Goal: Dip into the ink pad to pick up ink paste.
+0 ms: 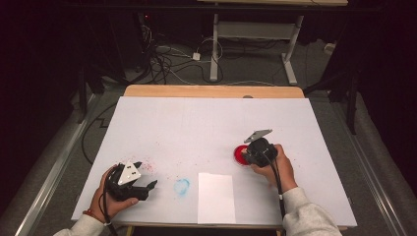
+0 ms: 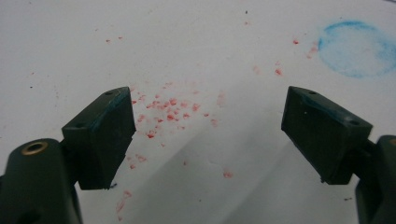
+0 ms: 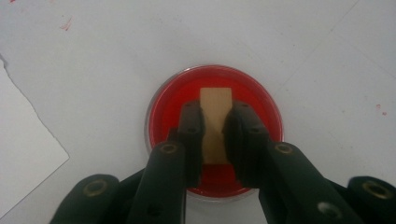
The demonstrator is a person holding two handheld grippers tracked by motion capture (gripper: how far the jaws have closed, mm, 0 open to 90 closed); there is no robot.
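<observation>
A round red dish (image 3: 261,107) of red paint sits on the white sheet at the right of the table, also seen in the high view as the red dish (image 1: 239,154). My right gripper (image 3: 216,107) points down into it, shut on a small tan block (image 3: 215,100) whose tip stands over the paint. From above, the right gripper (image 1: 246,156) covers the dish's right half. My left gripper (image 1: 146,173) rests at the front left, open. Its jaws stand wide apart with nothing between them in the left gripper view, over red specks (image 2: 168,112).
A blue paint ring (image 1: 181,187) marks the sheet left of a white paper rectangle (image 1: 216,197) at the front edge. The blue ring (image 2: 357,49) lies beyond the left gripper (image 2: 208,93). A corner of the paper (image 3: 23,144) lies left of the dish.
</observation>
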